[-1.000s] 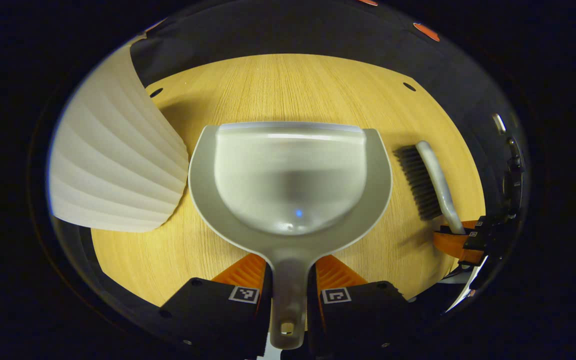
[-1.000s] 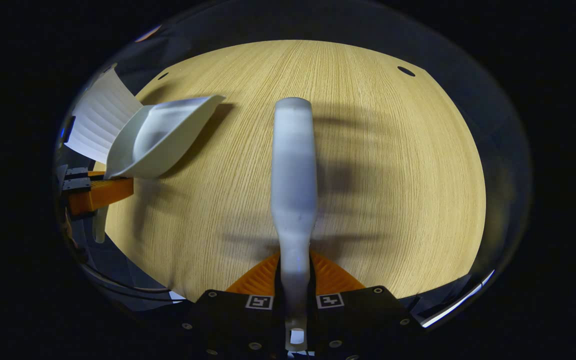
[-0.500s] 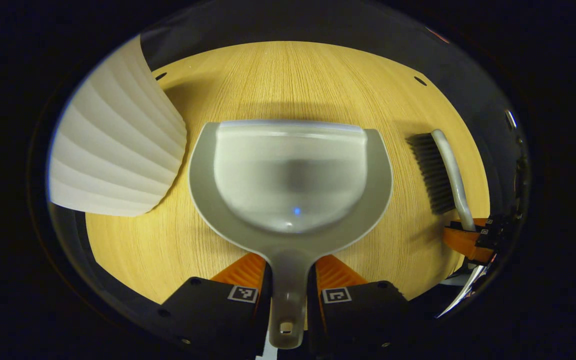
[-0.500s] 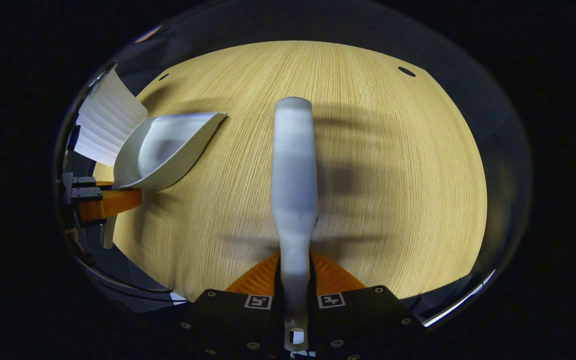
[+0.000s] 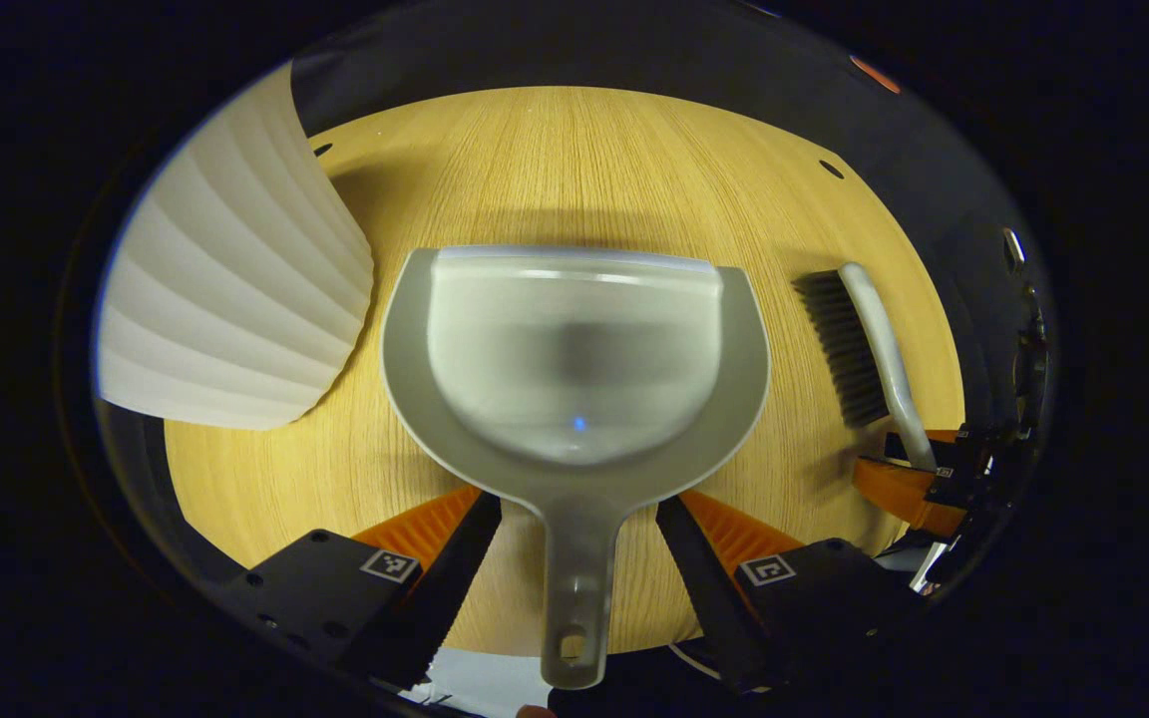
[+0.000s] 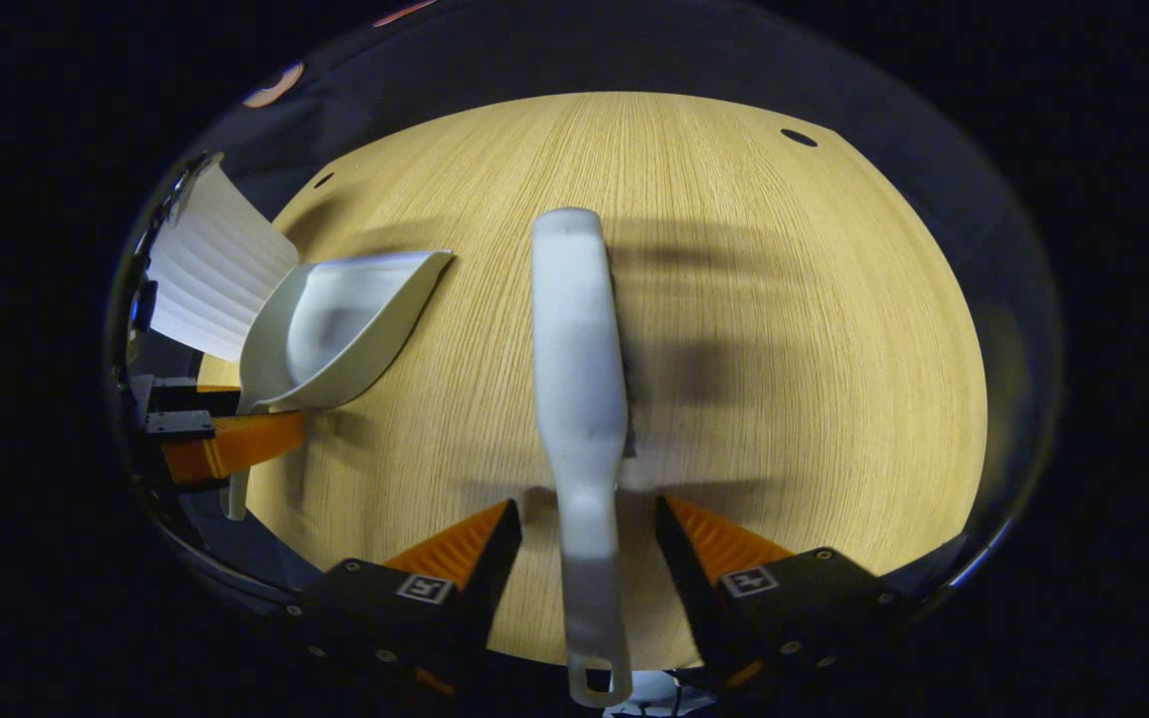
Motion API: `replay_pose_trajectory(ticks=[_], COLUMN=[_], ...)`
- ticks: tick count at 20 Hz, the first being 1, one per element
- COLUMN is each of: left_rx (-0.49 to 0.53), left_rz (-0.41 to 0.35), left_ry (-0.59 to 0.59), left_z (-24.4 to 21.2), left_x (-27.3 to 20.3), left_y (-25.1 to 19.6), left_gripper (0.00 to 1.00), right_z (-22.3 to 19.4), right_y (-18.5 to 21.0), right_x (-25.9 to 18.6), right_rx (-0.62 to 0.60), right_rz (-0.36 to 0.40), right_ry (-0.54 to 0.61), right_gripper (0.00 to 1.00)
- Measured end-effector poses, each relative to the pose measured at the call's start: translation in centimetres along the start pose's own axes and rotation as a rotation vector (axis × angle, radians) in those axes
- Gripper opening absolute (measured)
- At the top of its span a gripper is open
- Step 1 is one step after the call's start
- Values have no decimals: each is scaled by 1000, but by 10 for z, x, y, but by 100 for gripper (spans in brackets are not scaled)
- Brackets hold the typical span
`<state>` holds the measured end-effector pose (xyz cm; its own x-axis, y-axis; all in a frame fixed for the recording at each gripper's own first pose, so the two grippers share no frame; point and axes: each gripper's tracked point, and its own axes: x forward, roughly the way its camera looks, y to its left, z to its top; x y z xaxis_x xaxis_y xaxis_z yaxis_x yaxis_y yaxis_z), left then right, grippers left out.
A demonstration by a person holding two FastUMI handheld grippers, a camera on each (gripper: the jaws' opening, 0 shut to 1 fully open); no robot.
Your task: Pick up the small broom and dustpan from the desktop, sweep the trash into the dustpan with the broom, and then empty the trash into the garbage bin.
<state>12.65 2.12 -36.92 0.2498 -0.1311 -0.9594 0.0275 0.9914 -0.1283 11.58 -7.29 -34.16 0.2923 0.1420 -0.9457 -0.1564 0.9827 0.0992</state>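
Note:
The grey dustpan (image 5: 574,349) lies flat on the wooden desktop (image 5: 574,150), its handle between the fingers of my left gripper (image 5: 579,511). That gripper is open, and both orange fingers stand clear of the handle. In the right gripper view the white broom (image 6: 579,379) lies on the desktop, bristles down, with its handle running back between the spread fingers of my right gripper (image 6: 586,507), which is open. The broom (image 5: 869,339) and right gripper (image 5: 919,484) also show to the right of the dustpan. The dustpan (image 6: 335,319) and left gripper (image 6: 225,444) sit at the left.
A white ribbed garbage bin (image 5: 235,299) stands just left of the dustpan, close to its rim; it appears again as the bin (image 6: 210,264) at the far left. Small dark holes (image 5: 831,169) mark the desktop's far corners. The table edge runs close behind both grippers.
Both grippers have opened, letting go of the dustpan handle and the broom handle. Both tools now rest on the desktop between the spread fingers.

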Motion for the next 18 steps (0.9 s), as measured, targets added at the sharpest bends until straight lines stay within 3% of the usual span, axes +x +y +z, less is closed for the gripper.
replay_pose_trajectory(ticks=[2, 5, 9, 15, 17, 18], left_rx=[-14, -2, 87, 69, 68, 63], left_rz=[-15, -3, -4, -22, -19, -13], left_ry=[-19, -90, -225, -580, -719, -787], left_z=[4, 13, 36, 85, 103, 115], left_x=[1, -1, -14, -87, -118, -111], left_y=[0, 2, 6, -11, -16, -18], left_gripper=[100, 100, 100, 99, 99, 99], right_z=[8, 22, 59, 119, 126, 118], right_y=[-1, 2, 0, 22, 28, 20], right_x=[1, -23, -83, -205, -228, -237], right_rx=[7, 32, 59, 52, 29, 19], right_rz=[4, 21, 20, 61, 59, 60], right_ry=[-39, -132, -302, -710, -853, -907], right_gripper=[97, 97, 97, 97, 96, 96])
